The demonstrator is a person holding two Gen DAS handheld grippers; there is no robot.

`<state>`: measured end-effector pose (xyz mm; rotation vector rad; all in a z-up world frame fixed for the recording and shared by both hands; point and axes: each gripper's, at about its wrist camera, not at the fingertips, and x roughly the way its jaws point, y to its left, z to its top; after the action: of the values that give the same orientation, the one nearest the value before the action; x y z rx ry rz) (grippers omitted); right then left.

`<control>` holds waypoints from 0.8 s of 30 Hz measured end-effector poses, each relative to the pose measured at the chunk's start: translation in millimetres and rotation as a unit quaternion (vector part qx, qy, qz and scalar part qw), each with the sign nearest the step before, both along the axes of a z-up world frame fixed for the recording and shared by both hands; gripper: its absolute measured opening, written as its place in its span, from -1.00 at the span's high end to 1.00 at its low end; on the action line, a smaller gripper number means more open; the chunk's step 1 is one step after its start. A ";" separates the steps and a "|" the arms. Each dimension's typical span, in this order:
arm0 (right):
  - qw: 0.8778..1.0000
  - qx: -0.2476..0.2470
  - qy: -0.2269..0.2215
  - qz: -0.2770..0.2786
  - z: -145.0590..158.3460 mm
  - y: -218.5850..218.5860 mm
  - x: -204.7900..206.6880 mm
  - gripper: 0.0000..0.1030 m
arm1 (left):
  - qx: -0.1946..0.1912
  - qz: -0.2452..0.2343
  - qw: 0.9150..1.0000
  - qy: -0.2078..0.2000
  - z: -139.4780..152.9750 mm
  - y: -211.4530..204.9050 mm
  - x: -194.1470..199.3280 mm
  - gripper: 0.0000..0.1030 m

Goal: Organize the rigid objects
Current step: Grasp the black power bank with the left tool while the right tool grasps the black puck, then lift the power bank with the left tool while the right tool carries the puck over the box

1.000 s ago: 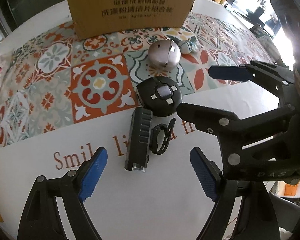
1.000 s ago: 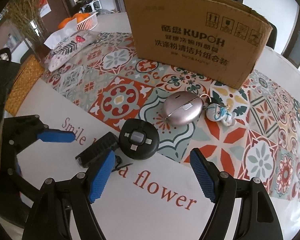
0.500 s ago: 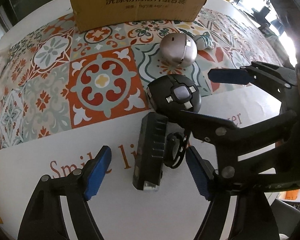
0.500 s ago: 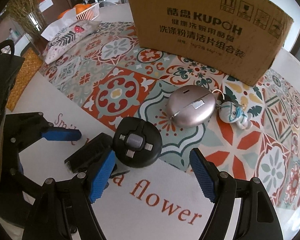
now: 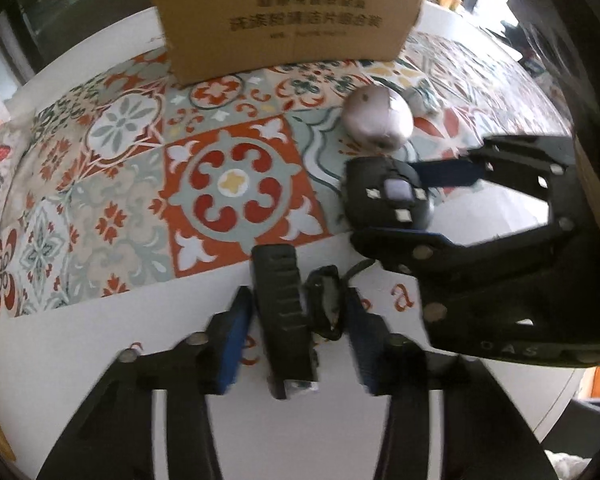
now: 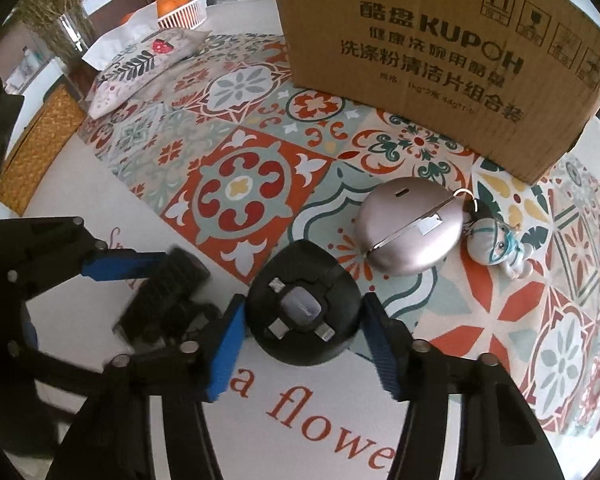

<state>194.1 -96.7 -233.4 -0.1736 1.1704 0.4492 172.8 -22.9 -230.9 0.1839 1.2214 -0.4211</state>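
My left gripper (image 5: 296,338) has its blue ribbed pads narrowed around the black bike light (image 5: 284,320), a long ribbed plastic bar with a rubbery strap mount (image 5: 324,308) at its side. The right pad touches the mount; the left pad sits just beside the bar, and I cannot tell whether it presses. The light lies on the smooth white part of the tablecloth (image 6: 100,168), in front of the cardboard box (image 6: 440,60) and near me.

My right gripper (image 6: 304,342) straddles the round black puck (image 6: 304,312), a matte disc with a grey square button and small metal plug tips on top. The blue pads flank it closely on both sides, and a thin gap shows at each, so the jaws stand partly open with nothing gripped. The puck rests at the edge of the patterned tile print, in front of the box and to the right of the bike light.

Between the puck and the box lies a glossy, rose-tinted egg-shaped case (image 6: 410,228) with a seam and a key ring, and a small figurine (image 6: 496,246) touching its right side. The box is plain brown corrugated card with dark printed lettering. Far left of the box sit a leaf-printed cushion (image 6: 140,68) and a white basket of oranges (image 6: 184,10).
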 end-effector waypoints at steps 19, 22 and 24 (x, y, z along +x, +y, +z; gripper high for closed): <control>0.998 -0.002 -0.004 -0.062 4.0 -15.0 -13.3 -0.10 | -0.014 0.042 0.999 -0.029 14.4 19.1 -2.8 0.31; 0.997 0.001 -0.008 -0.072 8.9 -18.3 -14.3 -0.10 | -0.011 0.047 0.998 -0.042 21.8 20.1 -2.5 0.31; 0.997 0.003 -0.012 -0.079 13.5 -20.0 -14.6 -0.10 | -0.015 0.050 0.997 -0.051 28.5 20.6 -1.8 0.31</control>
<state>179.5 -116.7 -219.9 -0.0803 1.1495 0.3113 170.9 -2.3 -202.4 0.1174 1.1175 -0.3391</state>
